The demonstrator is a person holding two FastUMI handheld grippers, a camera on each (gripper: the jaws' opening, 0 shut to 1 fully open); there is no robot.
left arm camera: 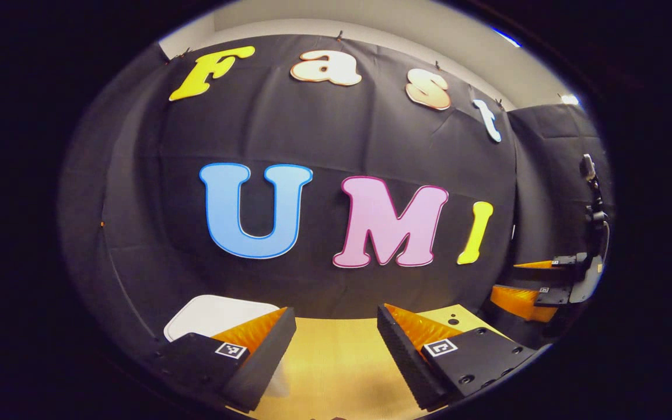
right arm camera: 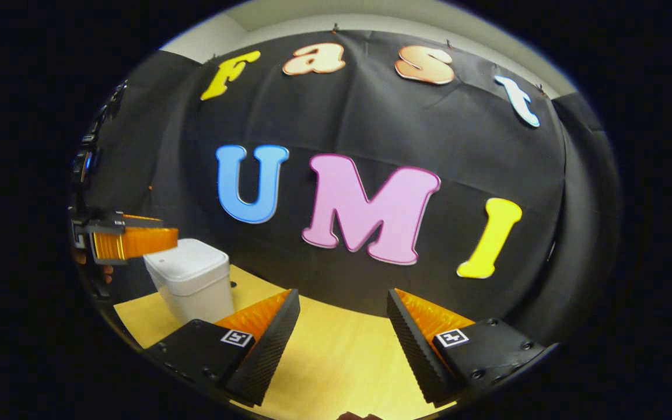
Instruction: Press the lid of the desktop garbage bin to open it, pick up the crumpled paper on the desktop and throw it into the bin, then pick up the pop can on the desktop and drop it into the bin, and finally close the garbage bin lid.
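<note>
A white desktop bin (right arm camera: 191,279) with its lid down stands on the wooden table (right arm camera: 336,356), left of my right gripper (right arm camera: 342,338), which is open and holds nothing. The left gripper (right arm camera: 129,240) shows far left in the right gripper view, hovering just above the bin's left side, fingers apart. In the left gripper view the bin's white lid (left arm camera: 213,312) lies low at the left, behind the left finger of my left gripper (left arm camera: 336,350), open and empty. The right gripper (left arm camera: 537,280) shows at the far right there, also open.
The black cloth wall rises close behind the table (left arm camera: 336,373) in both views. A small dark hole (left arm camera: 453,321) marks the tabletop near the right finger in the left gripper view. A fingertip (right arm camera: 107,271) of the holding hand shows under the left gripper.
</note>
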